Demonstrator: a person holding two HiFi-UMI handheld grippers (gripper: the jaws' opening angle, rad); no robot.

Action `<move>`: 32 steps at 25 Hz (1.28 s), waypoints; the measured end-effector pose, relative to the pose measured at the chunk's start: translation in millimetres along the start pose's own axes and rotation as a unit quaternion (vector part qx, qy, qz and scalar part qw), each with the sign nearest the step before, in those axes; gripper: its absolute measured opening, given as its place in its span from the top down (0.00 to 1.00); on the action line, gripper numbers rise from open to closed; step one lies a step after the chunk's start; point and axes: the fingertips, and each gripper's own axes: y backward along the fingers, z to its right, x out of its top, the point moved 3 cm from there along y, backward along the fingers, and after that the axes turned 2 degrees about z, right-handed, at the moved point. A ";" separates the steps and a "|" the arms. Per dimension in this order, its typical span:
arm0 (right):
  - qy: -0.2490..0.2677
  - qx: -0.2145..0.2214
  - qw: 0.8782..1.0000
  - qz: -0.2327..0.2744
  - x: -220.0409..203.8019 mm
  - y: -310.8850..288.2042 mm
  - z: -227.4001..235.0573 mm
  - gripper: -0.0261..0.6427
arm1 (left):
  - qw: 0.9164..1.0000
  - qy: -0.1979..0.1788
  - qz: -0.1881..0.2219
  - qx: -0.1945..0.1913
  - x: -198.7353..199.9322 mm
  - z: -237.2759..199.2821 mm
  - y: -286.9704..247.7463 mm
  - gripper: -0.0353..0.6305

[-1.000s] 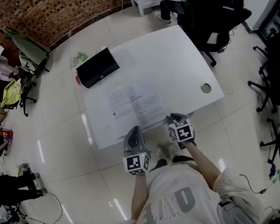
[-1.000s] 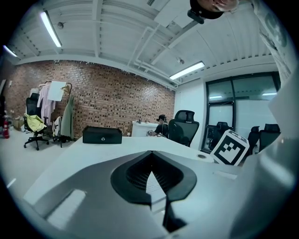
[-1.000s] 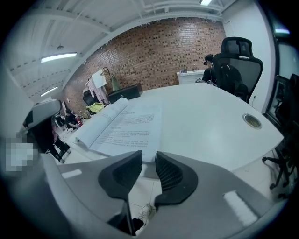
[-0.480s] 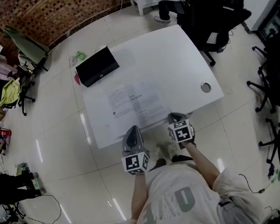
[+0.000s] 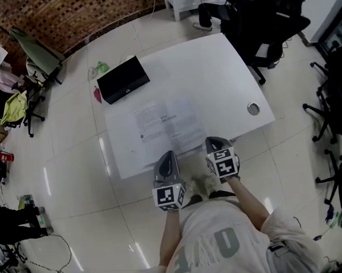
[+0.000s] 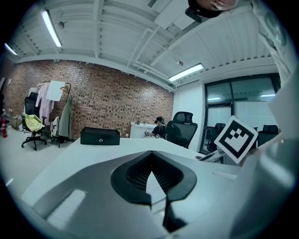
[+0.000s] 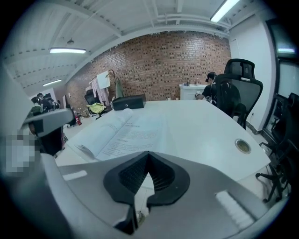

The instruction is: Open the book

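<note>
The book (image 5: 164,126) lies open and flat on the white table (image 5: 212,64), with printed pages facing up. In the right gripper view the open book (image 7: 124,130) spreads out just ahead, to the left. My left gripper (image 5: 166,158) hovers at the table's near edge, just below the book, shut with nothing in it (image 6: 150,173). My right gripper (image 5: 214,141) is beside it at the same edge, tilted down. Its jaws are closing and meet with nothing between them (image 7: 148,164).
A black box (image 5: 122,79) sits at the table's far left corner. A round cable grommet (image 5: 252,108) is near the right edge. Black office chairs (image 5: 270,17) stand beyond the far right corner, with a person seated further back. More chairs and clutter line the left wall.
The right gripper has lifted a little at the table's edge. The left gripper and the open book have not moved.
</note>
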 end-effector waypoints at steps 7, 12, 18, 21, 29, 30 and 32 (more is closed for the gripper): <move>0.007 0.036 0.998 0.045 34.3 18.2 -22.7 0.96 | 0.998 -0.015 -0.024 -0.049 -11.2 31.2 -15.6 0.92; 0.014 0.052 0.997 0.055 41.3 24.3 -34.6 0.96 | 0.997 -0.021 -0.034 -0.063 -21.0 38.1 -19.9 0.92; 0.013 0.071 0.995 0.075 51.5 34.4 -41.5 0.96 | 0.997 -0.033 -0.039 -0.063 -22.4 37.8 -21.2 0.92; 0.007 0.088 0.992 0.085 59.0 40.2 -48.7 0.96 | 0.993 -0.067 -0.061 -0.078 -28.2 44.9 -24.9 0.92; 0.009 0.127 0.987 0.099 73.8 46.2 -72.0 0.96 | 0.975 -0.188 -0.103 -0.065 -35.0 45.9 -52.2 0.69; 0.009 0.132 0.986 0.101 76.3 46.8 -75.0 0.96 | 0.973 -0.201 -0.102 -0.057 -32.8 44.8 -55.7 0.70; 0.007 0.139 0.985 0.104 79.9 47.4 -79.0 0.96 | 0.970 -0.219 -0.100 -0.039 -29.1 41.4 -60.6 0.85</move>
